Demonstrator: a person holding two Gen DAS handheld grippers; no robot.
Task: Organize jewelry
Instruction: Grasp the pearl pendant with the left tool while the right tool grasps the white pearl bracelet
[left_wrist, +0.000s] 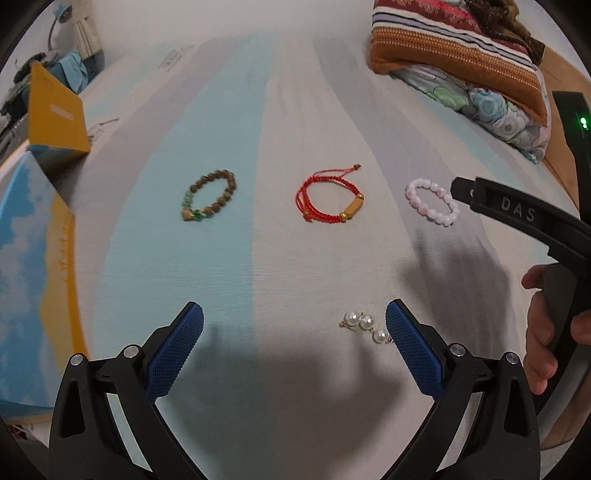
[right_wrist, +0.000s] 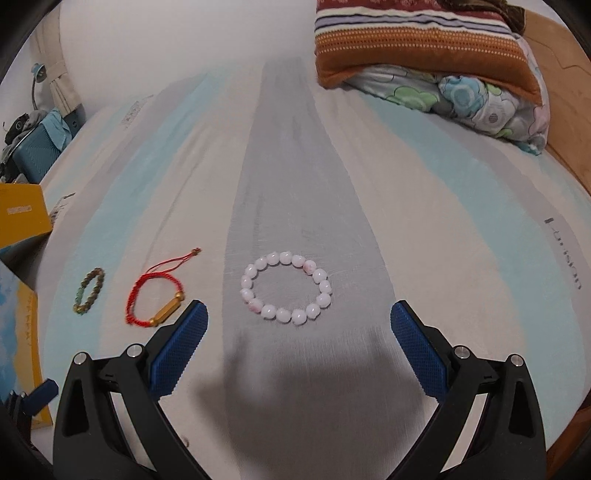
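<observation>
Three bracelets lie in a row on the striped bed sheet (left_wrist: 229, 277): a brown wooden bead bracelet (left_wrist: 210, 195) on the left, a red cord bracelet (left_wrist: 330, 195) with a gold tube in the middle, a pink bead bracelet (left_wrist: 434, 201) on the right. A short pearl piece (left_wrist: 365, 325) lies close to the right finger of my left gripper (left_wrist: 295, 325), which is open and empty. My right gripper (right_wrist: 299, 321) is open too, just short of the pink bead bracelet (right_wrist: 286, 288). The red cord bracelet (right_wrist: 155, 299) and the wooden bracelet (right_wrist: 89, 291) lie to its left.
A blue and yellow box (left_wrist: 33, 280) and a yellow box (left_wrist: 55, 114) stand at the left edge. Folded blankets and a pillow (left_wrist: 461, 62) are stacked at the far right. A hand (left_wrist: 543, 343) holds the right gripper's handle. A wooden bed frame (right_wrist: 569, 110) borders the right side.
</observation>
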